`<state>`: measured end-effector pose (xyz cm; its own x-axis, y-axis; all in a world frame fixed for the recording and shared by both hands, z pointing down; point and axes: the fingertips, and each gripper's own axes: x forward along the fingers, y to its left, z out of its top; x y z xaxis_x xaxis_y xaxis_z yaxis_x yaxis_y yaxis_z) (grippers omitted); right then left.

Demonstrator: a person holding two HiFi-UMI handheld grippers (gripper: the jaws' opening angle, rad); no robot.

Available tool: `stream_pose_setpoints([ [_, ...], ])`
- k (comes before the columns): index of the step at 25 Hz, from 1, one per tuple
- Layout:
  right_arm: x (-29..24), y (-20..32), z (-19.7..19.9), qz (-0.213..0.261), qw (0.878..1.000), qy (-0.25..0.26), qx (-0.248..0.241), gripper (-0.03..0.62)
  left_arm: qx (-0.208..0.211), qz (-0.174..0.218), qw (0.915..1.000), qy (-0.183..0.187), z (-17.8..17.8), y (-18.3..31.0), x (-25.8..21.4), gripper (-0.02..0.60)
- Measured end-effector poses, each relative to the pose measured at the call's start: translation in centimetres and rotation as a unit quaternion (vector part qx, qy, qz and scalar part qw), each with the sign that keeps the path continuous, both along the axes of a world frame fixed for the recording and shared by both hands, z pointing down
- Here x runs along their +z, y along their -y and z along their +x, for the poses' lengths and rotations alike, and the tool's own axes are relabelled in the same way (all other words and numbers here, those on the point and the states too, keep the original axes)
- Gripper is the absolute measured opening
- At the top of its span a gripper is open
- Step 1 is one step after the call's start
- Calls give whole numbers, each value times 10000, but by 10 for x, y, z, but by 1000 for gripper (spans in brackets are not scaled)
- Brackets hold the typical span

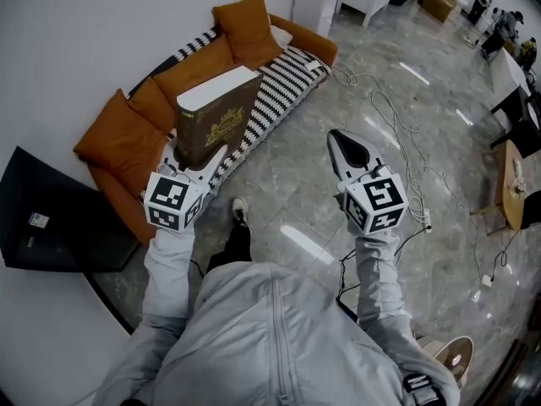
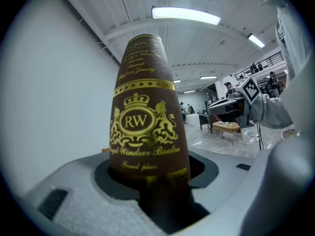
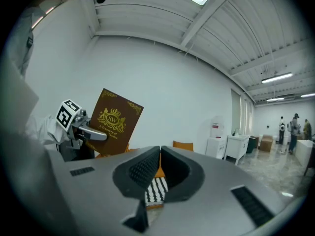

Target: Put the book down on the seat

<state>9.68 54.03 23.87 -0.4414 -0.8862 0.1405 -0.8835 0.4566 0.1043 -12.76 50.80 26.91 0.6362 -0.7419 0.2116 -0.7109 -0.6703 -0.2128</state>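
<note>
A: Found the book where?

B: Up in the left gripper, clear of the sofa, over the middle of its front edge. Stood roughly upright, tipped a little, with the white page block on top and the brown cover with the gold crest turned back toward the grey jacket.

A: Gripped how?

B: Clamped low down, near the bottom edge. Fingers spread wide and pressed on the two covers, with the spine and its gold lettering rising straight up between them in the left gripper view.

A: And on the other side?

B: Saw the right gripper empty. Fingers closed tip to tip, with nothing caught between them. Hung over the grey floor, out past the sofa's front edge and well apart from the book.

A: Noticed anything on the seat itself?

B: A black-and-white striped throw, draped over the seat toward the far end. Orange cushions along the back edge, too. Beyond that, spotted white cables trailing across the floor past the right gripper, and a flat black case against the wall beside the sofa's near end.
</note>
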Motion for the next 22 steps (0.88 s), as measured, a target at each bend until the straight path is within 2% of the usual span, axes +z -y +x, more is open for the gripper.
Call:
stream_pose_setpoints([
  [7, 14, 90, 0, -98, 9997, 82, 193, 30, 86, -65, 9999, 11, -8, 97, 19, 242],
  [15, -5, 217, -22, -15, 9998, 10, 209, 29, 161, -41, 9999, 18, -25, 230, 0, 242],
  [22, -10, 288, -29, -79, 9996, 23, 261, 30, 223, -65, 9997, -12, -30, 305, -3, 242],
])
